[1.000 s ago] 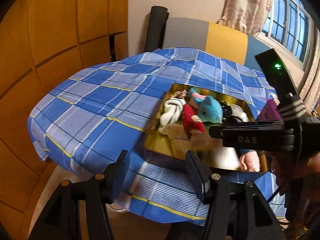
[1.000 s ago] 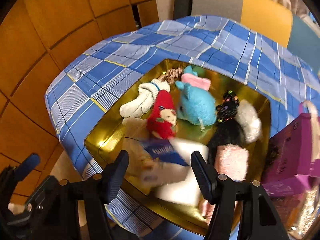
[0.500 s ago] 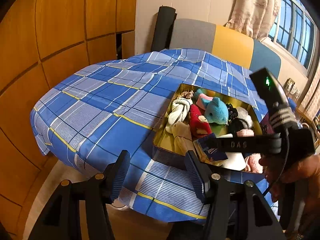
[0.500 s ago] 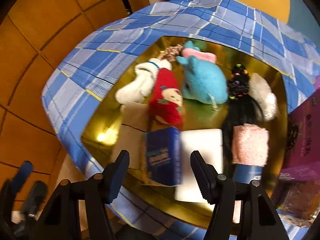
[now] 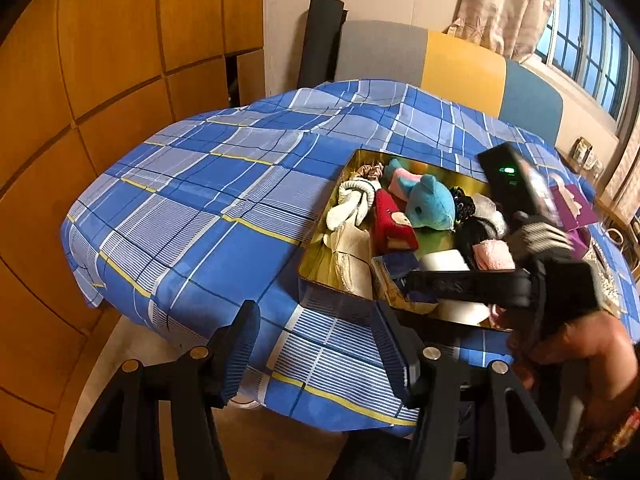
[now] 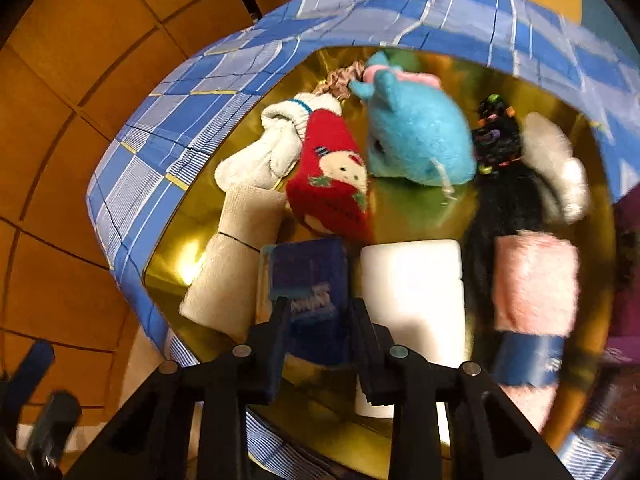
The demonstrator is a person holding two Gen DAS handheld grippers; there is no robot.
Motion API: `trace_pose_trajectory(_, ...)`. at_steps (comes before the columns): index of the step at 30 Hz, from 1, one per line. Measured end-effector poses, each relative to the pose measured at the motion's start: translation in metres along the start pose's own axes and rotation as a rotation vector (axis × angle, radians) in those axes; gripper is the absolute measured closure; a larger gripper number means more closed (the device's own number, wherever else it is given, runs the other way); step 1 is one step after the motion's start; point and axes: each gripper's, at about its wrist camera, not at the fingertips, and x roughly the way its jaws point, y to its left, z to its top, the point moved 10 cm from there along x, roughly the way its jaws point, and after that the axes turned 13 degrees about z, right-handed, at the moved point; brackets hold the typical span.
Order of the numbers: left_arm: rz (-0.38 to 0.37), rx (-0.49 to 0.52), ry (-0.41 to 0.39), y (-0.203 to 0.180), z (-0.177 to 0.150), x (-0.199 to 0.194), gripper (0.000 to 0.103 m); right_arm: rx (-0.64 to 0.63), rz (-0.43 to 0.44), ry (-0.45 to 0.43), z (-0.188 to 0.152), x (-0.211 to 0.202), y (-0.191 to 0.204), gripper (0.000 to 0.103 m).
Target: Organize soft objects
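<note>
A gold tin tray (image 5: 320, 276) (image 6: 172, 264) on a blue plaid tablecloth (image 5: 208, 200) holds soft things: a blue plush (image 6: 420, 140) (image 5: 432, 204), a red sock with a face (image 6: 332, 184) (image 5: 392, 220), white socks (image 6: 260, 156), a beige cloth (image 6: 232, 272), a white block (image 6: 412, 284), a pink fuzzy roll (image 6: 536, 280) and black hair ties (image 6: 496, 136). My right gripper (image 6: 320, 312) is shut on a blue tissue pack (image 6: 308, 276) inside the tray; it also shows in the left wrist view (image 5: 412, 284). My left gripper (image 5: 316, 328) is open and empty, in front of the table edge.
A purple box (image 5: 572, 208) stands at the tray's right side. A chair (image 5: 440, 68) with grey, yellow and blue panels stands behind the table. Wooden wall panels (image 5: 100, 80) are on the left, a window (image 5: 580, 28) at the far right.
My right gripper moved down into the tray and closed its fingers on the blue tissue pack, which stood loose between them before. My left gripper pulled back slightly and stayed open.
</note>
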Motion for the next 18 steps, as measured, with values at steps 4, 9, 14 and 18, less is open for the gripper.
trace_pose_trajectory(4, -0.008, 0.016, 0.012, -0.009, -0.002, 0.001, 0.045, -0.106, -0.088, -0.110, -0.006, -0.039, 0.009, 0.046)
trace_pose_trajectory(9, -0.033, 0.024, 0.015, -0.021, 0.000, -0.005, 0.045, -0.141, -0.174, -0.245, -0.010, -0.089, 0.014, 0.028)
trace_pose_trajectory(14, -0.041, 0.037, -0.013, -0.030, 0.009, -0.015, 0.045, -0.129, -0.237, -0.359, -0.011, -0.132, 0.015, 0.018)
trace_pose_trajectory(18, -0.037, 0.041, -0.032, -0.037, 0.013, -0.024, 0.045, -0.107, -0.286, -0.402, -0.018, -0.153, 0.011, 0.007)
